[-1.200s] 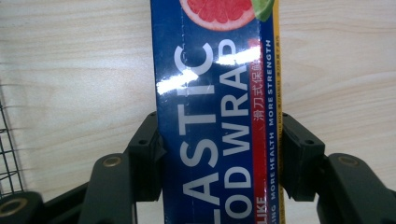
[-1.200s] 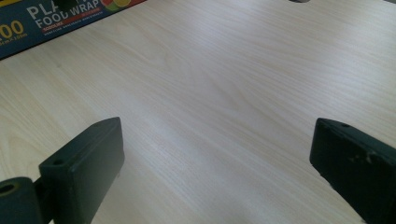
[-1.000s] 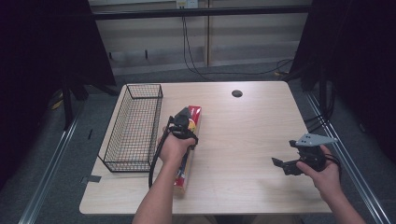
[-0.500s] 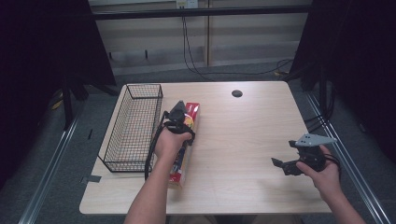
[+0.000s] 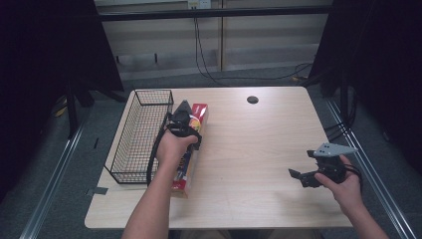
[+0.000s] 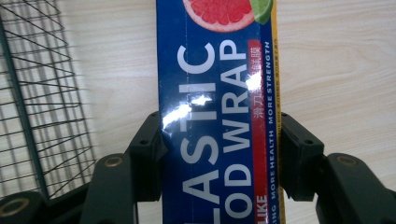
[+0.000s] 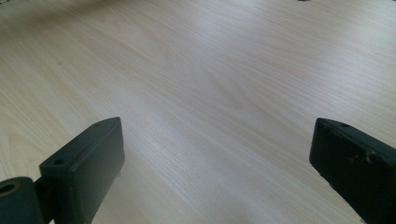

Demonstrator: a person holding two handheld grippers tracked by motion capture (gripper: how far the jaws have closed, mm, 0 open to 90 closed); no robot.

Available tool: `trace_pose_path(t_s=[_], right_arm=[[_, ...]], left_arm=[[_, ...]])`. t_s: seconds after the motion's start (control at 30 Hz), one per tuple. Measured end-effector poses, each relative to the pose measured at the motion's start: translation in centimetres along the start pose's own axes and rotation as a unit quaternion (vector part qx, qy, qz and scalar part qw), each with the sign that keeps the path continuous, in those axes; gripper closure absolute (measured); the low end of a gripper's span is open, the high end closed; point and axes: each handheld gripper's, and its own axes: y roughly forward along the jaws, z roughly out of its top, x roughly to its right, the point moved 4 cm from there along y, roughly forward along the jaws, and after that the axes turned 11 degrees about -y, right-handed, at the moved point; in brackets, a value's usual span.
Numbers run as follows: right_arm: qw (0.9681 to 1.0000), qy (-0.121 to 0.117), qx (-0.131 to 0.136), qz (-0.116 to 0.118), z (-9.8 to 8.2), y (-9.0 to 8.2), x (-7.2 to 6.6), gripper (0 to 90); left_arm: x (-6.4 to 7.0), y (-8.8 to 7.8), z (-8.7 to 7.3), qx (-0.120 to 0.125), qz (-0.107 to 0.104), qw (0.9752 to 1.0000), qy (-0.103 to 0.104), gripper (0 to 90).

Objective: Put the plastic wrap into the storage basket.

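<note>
— What has the left gripper (image 6: 219, 154) got?
— Its jaws are clamped on a plastic food wrap box (image 6: 217, 112), which lies on the surface (image 5: 249, 144) just beside the wire basket (image 5: 142, 134).
— And the right gripper (image 5: 302, 178)?
— Spread wide, holding nothing, low over bare wood near the right edge.

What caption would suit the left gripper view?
Black hand-held gripper straddling a long blue plastic-wrap box on the pale wooden table, beside a black wire basket.

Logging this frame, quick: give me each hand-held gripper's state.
Left hand-held gripper: closed on the plastic wrap box.
Right hand-held gripper: open, holding nothing, over the table.
</note>
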Motion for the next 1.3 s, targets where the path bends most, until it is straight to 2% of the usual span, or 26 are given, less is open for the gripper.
trace_pose_path(t_s=[0.23,0.37,1.3], right_arm=[[1.0000,0.001,-0.003,0.005,0.0,0.1,-0.1,3.3],[0.9999,0.001,-0.003,0.010,0.1,0.1,-0.2,3.8],[0.9999,0.003,-0.002,0.013,0.2,0.0,-0.2,4.3]], left_arm=[[-0.7,-1.3,0.2,0.001,-0.003,1.0000,-0.007,43.7],[-1.1,-1.8,0.4,0.006,0.003,1.0000,-0.006,43.7],[-3.8,-5.4,1.0,0.017,0.007,0.9995,-0.024,43.7]])
